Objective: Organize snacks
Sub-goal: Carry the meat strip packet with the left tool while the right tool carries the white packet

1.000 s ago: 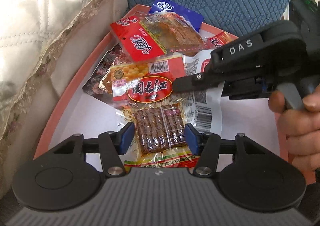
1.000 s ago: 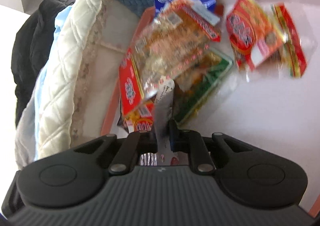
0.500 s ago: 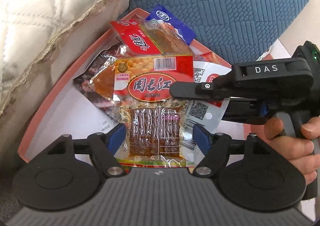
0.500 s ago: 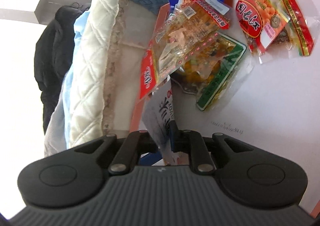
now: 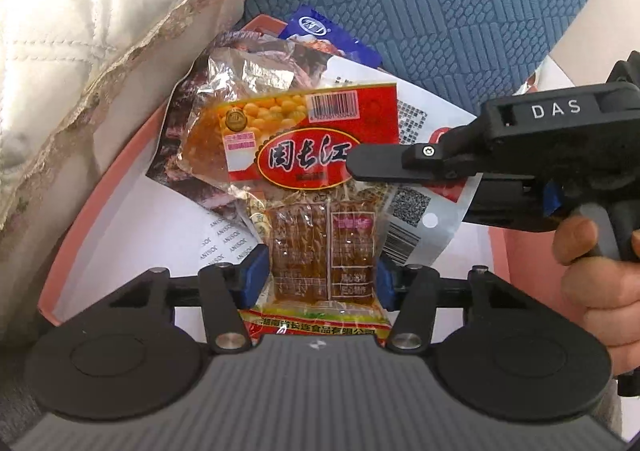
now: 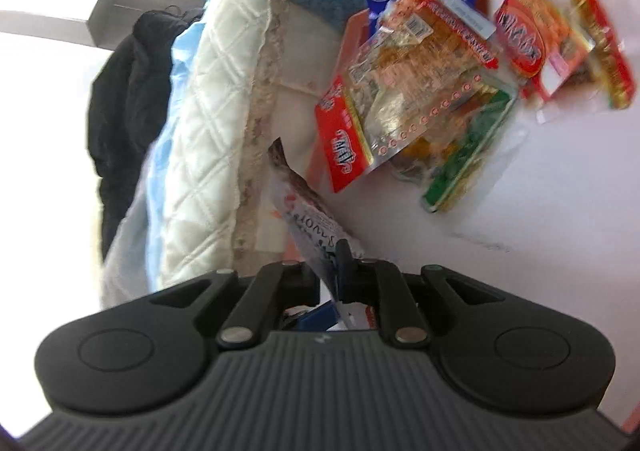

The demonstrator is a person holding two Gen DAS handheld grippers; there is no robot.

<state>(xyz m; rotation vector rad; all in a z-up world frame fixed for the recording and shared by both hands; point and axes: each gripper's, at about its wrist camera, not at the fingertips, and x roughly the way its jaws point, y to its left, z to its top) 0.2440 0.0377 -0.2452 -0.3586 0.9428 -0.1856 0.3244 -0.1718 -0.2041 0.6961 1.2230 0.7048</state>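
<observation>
My left gripper (image 5: 320,277) tilts steeply down over the pink-rimmed tray (image 5: 120,167), its 2 blue pads (image 5: 256,275) closing on either side of 1 red-and-clear tofu packet (image 5: 316,211); the pads sit right at the packet's edges, and I cannot tell whether they press it yet. Under that packet I count 1 dark foil bag (image 5: 240,63) and 1 blue pouch (image 5: 320,31) at the tray's far corner. Further right, my right gripper (image 6: 336,267) reaches in from the side, tilted down, a hand (image 5: 596,275) on its trigger, jaws clamped together on 1 white printed packet (image 5: 416,207). In its own view, 5 more packets lie on the tray's white floor, against the quilted cushion (image 6: 224,111) and blue fabric (image 5: 460,11).
</observation>
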